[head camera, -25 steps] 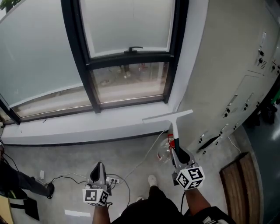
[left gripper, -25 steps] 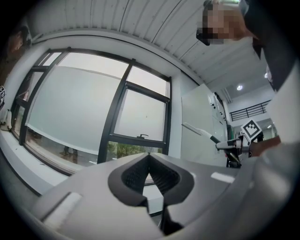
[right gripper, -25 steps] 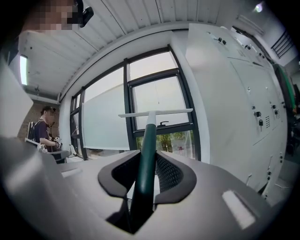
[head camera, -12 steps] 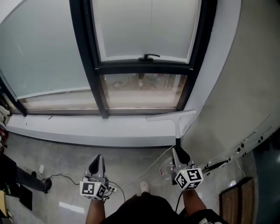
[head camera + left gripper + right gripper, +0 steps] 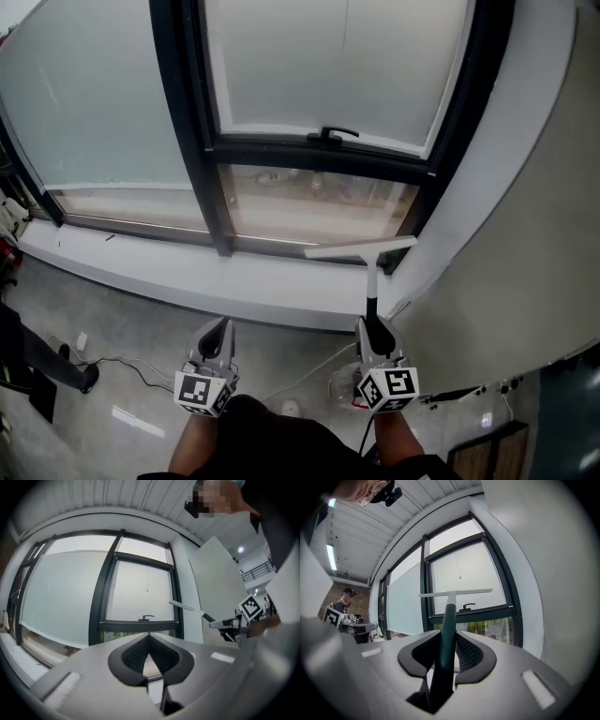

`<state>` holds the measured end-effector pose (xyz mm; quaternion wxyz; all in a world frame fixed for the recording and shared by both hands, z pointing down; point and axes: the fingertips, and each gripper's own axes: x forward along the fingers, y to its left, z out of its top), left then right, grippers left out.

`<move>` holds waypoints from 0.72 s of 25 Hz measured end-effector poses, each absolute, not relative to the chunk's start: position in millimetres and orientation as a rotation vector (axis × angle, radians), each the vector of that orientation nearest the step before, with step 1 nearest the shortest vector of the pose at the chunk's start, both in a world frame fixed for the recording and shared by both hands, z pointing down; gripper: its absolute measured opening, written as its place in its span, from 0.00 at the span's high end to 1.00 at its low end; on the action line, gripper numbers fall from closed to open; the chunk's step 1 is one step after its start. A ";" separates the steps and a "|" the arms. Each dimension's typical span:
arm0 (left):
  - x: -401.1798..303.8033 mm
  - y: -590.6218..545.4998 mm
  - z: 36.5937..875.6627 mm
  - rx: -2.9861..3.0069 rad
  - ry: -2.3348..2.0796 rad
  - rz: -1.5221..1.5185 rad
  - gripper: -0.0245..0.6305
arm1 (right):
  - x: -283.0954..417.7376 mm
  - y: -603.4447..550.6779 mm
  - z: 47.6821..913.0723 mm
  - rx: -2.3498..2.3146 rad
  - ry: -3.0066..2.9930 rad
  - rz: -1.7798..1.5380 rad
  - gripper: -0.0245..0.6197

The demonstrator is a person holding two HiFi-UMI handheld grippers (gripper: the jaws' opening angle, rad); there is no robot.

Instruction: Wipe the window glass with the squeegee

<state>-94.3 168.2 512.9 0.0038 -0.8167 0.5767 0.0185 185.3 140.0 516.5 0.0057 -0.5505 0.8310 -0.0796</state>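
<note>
Head view: squeegee [image 5: 364, 251] upright in right gripper [image 5: 368, 330], blade up by lower frame [image 5: 319, 156], seemingly short of window glass [image 5: 319, 75].

Left gripper view: left gripper [image 5: 149, 638] fingers pressed together, nothing between.

Right gripper view: fingers clamp dark handle [image 5: 444, 634] low down. Looks light and stiff, so good hold there.
</note>
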 end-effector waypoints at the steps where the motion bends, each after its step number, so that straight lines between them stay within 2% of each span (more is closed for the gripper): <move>1: -93.1 165.3 513.6 -2.555 1.793 0.032 0.96 | 183.3 136.0 518.7 -1.717 2.605 -0.253 0.81; 12: -91.0 95.9 523.6 -2.652 1.716 0.089 0.96 | 197.3 96.7 541.0 -1.828 2.521 -0.325 0.81; 18: -118.0 24.5 523.6 -2.686 1.675 0.156 0.96 | 161.3 39.3 535.9 -1.851 2.541 -0.257 0.81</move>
